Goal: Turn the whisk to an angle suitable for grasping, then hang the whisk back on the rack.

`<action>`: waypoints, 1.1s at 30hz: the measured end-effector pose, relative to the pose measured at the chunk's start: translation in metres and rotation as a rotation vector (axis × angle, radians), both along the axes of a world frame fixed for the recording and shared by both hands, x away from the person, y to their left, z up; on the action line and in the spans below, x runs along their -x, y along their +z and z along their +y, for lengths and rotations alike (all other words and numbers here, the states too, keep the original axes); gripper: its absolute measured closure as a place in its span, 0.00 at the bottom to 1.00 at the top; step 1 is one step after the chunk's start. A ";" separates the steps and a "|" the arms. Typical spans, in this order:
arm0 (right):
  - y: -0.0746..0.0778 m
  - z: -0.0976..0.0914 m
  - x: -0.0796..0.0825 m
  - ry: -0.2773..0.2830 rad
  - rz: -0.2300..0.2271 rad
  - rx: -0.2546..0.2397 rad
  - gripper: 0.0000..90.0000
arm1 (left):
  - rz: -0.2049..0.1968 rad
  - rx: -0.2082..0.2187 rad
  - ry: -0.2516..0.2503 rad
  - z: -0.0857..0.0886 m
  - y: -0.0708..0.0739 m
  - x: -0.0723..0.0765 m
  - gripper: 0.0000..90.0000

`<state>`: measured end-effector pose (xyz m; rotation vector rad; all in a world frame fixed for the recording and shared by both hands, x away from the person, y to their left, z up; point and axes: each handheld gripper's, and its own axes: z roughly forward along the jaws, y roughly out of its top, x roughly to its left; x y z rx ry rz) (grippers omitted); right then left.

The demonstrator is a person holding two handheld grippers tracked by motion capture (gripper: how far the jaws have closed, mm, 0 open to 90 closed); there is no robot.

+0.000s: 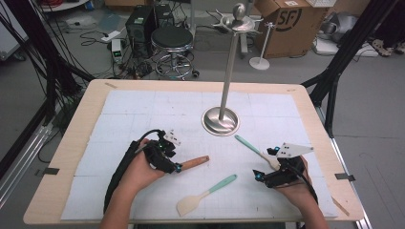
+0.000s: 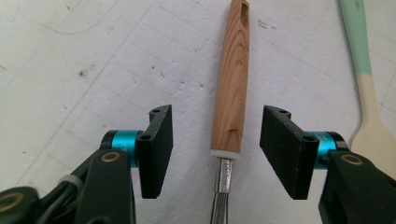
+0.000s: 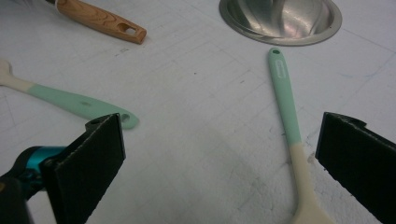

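Note:
A whisk with a wooden handle (image 2: 231, 84) lies on the white mat, its wires running toward the camera. My left gripper (image 2: 215, 149) is open around the handle's lower end, with a gap on each side between pad and wood. From above, the left gripper (image 1: 177, 167) sits at the handle's (image 1: 195, 162) near end. My right gripper (image 3: 219, 154) is open, low over the mat, and a mint-and-cream spoon (image 3: 285, 98) lies between its jaws without touching them. The high view puts the right gripper (image 1: 266, 163) by that spoon (image 1: 253, 148).
A mint-handled cream spatula (image 1: 206, 193) lies near the front edge between the hands. A steel stand with a round base (image 1: 220, 120) and a tall pole with hooks at its top (image 1: 239, 21) rises mid-table. The wooden table edge (image 1: 57, 157) frames the mat.

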<state>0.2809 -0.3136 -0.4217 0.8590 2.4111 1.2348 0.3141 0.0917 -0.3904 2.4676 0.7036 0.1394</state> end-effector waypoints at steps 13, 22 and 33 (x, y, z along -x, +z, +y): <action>0.001 -0.002 0.004 -0.002 0.000 -0.007 0.00 | 0.015 -0.071 -0.012 -0.011 -0.007 -0.004 0.44; 0.000 -0.002 0.002 -0.003 0.004 -0.007 0.00 | 0.062 -0.133 -0.019 -0.018 -0.012 -0.014 0.44; 0.001 -0.001 -0.001 0.001 0.002 -0.022 0.00 | 0.107 -0.219 -0.041 -0.029 -0.024 -0.018 0.45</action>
